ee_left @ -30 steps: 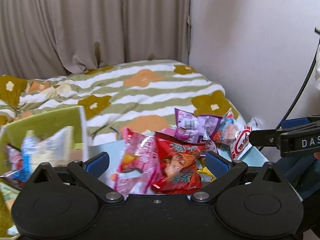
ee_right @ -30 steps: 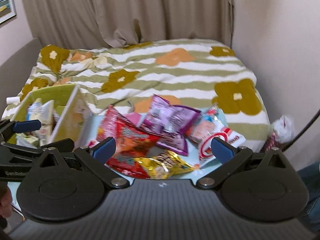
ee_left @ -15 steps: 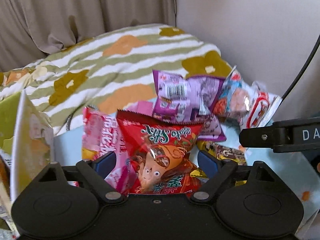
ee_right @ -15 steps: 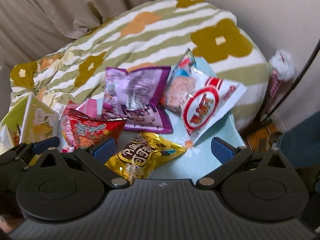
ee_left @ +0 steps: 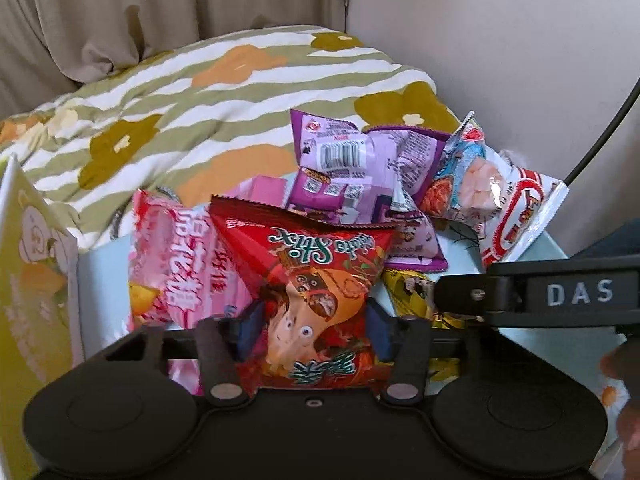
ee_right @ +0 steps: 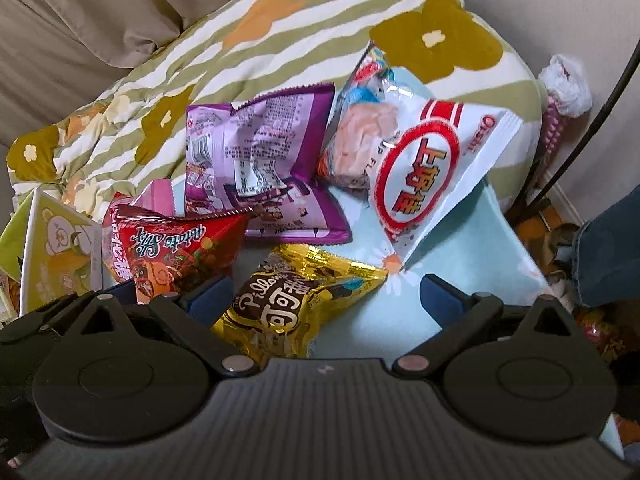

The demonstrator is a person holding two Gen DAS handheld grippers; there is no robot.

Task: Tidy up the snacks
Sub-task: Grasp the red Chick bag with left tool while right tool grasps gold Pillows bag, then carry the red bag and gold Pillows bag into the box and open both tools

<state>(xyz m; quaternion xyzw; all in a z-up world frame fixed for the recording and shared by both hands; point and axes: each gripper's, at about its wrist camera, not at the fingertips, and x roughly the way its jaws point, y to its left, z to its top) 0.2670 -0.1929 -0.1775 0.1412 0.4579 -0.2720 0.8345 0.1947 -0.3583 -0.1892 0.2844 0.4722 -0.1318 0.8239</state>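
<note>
The red snack bag (ee_left: pixel 316 280) sat pinched between the blue pads of the left gripper (ee_left: pixel 314 330), which had closed tight on its lower half; the bag stood upright at the front of the pile, its print upside down in the left wrist view. In the right wrist view the same red snack bag (ee_right: pixel 176 248) appeared at the left, the left gripper's pads on either side of it. The right gripper (ee_right: pixel 324 300) stood wide open and held nothing; the gold snack bag (ee_right: pixel 296 300) lay on the desk (ee_right: pixel 460 248) between its fingers, nearer the left one, with no pad pressing on it.

Just behind the red bag on its left lay a pink snack bag (ee_left: pixel 180 264), touching it. Beyond it a purple snack bag (ee_left: pixel 360 160) rested crumpled, barcode up, and to the right of that a clear-fronted bag of pale pieces (ee_left: pixel 472 176) leaned against a white bag with a red oval (ee_left: pixel 520 216). All of them lay on the pale blue desk cover. A yellow-green box (ee_left: pixel 28 280) stood at the far left edge. Behind the desk a bed (ee_left: pixel 200 92) carried a striped, flowered quilt, with beige curtains (ee_left: pixel 120 0) above it.
</note>
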